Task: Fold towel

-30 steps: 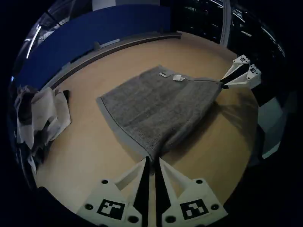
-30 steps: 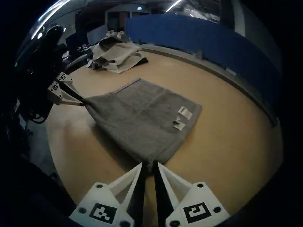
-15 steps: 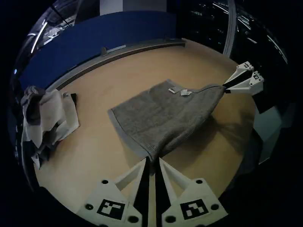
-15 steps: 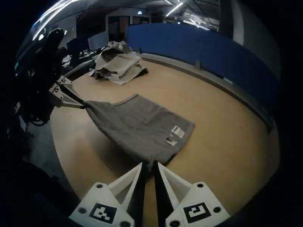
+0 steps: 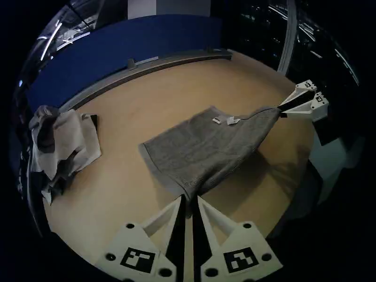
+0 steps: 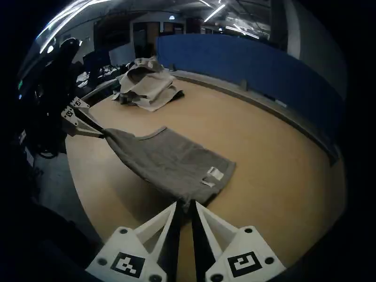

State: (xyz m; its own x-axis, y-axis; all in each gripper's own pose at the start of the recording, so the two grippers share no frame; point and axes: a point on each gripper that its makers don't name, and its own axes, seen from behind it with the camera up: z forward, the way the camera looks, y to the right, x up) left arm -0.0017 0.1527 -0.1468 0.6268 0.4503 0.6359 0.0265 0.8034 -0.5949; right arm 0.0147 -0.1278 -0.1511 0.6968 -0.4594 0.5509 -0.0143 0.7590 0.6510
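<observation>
Left gripper (image 5: 189,199) is pressed together on one corner of the grey towel (image 5: 207,145). Right gripper (image 6: 186,204) pinches the neighbouring corner. The edge between them hangs raised above the wooden table (image 5: 117,188), while the far edge rests on it. A heap of pale cloths (image 5: 61,141) lies well apart.

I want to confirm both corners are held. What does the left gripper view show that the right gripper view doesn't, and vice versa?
Left gripper view: the left gripper shut on a near corner of the grey towel, and the right gripper farther off, pinching another corner. Right gripper view: those grasps from the opposite end, the right gripper's corner nearest, with ceiling lights overhead. Both: the towel raised along the held edge, its far part on the wooden table, two white tags, a pile of cloths, a blue partition.
</observation>
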